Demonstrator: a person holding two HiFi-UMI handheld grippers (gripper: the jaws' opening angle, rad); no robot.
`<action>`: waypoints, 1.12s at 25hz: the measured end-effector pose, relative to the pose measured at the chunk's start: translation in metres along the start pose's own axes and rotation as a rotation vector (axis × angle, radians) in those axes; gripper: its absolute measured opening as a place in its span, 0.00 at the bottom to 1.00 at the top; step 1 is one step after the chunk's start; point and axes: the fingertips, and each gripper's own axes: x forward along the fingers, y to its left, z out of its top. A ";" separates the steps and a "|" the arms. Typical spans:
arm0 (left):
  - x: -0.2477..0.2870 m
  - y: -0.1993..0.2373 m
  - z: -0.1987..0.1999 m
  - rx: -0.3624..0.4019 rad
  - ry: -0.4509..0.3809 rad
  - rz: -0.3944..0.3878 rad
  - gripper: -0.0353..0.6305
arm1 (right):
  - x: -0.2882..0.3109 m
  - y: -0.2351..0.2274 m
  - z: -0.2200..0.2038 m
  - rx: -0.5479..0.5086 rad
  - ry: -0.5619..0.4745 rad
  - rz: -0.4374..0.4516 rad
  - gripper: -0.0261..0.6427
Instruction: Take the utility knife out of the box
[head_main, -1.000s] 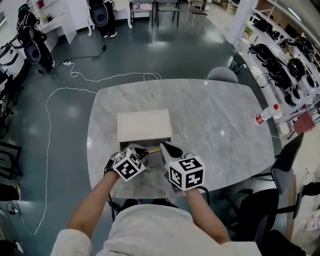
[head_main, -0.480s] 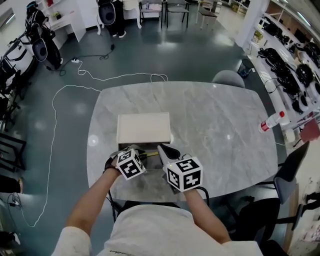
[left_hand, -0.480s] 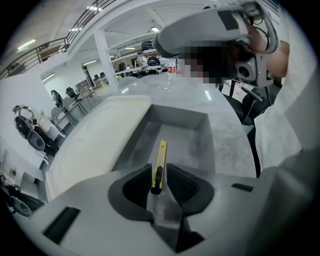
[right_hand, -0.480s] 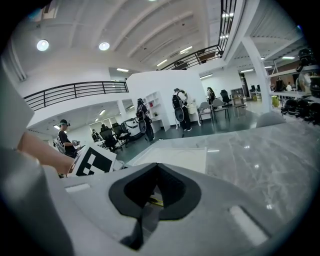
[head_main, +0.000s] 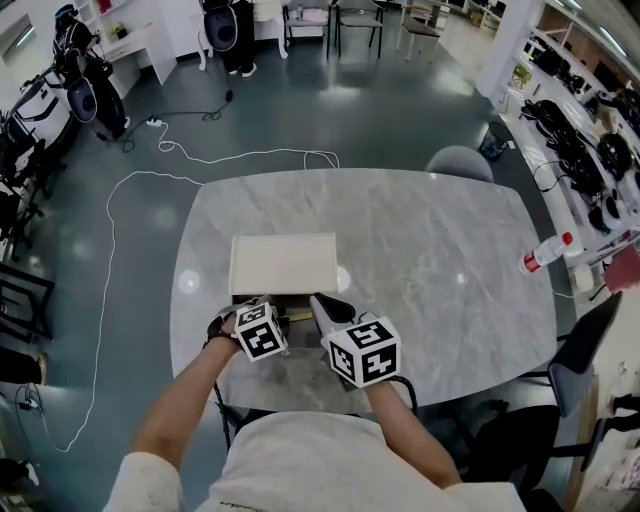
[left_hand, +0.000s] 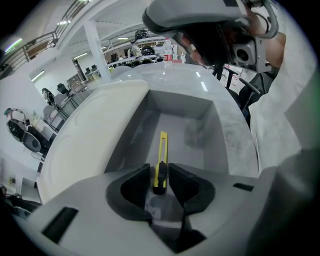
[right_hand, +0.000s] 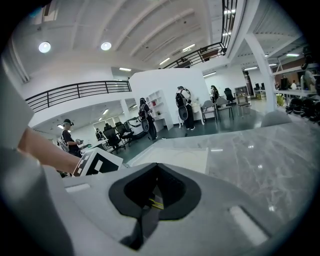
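Note:
A flat box with a cream lid (head_main: 283, 265) lies on the marble table, its grey inner tray (left_hand: 125, 145) slid out toward me. A yellow utility knife (left_hand: 162, 147) lies lengthwise in the tray. My left gripper (left_hand: 160, 174) has its jaws shut on the knife's near black end. In the head view the left gripper (head_main: 274, 314) sits at the tray's front left. My right gripper (head_main: 320, 302) points at the tray's front right, beside the left one, with its jaws together (right_hand: 155, 199). Only a sliver of yellow shows through them.
The marble table (head_main: 430, 260) stretches right and beyond the box. A plastic bottle (head_main: 543, 254) lies at its right edge. Chairs stand around the table, and a white cable (head_main: 110, 230) runs over the floor on the left. The right gripper's body (left_hand: 200, 20) hangs above the tray's far end.
Both grippers have shifted slightly left and closer to the box front. The knife, plain to see in the head view a second ago, is now mostly covered by the left gripper.

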 end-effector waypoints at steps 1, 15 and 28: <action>0.000 0.000 0.000 0.004 0.006 -0.011 0.19 | 0.001 0.000 0.001 0.000 0.000 0.001 0.05; -0.001 0.001 0.000 -0.020 0.004 -0.055 0.15 | 0.004 -0.005 0.003 0.033 -0.005 -0.017 0.05; -0.011 -0.007 -0.001 -0.083 -0.055 -0.060 0.14 | -0.015 0.007 0.001 0.055 -0.033 -0.113 0.05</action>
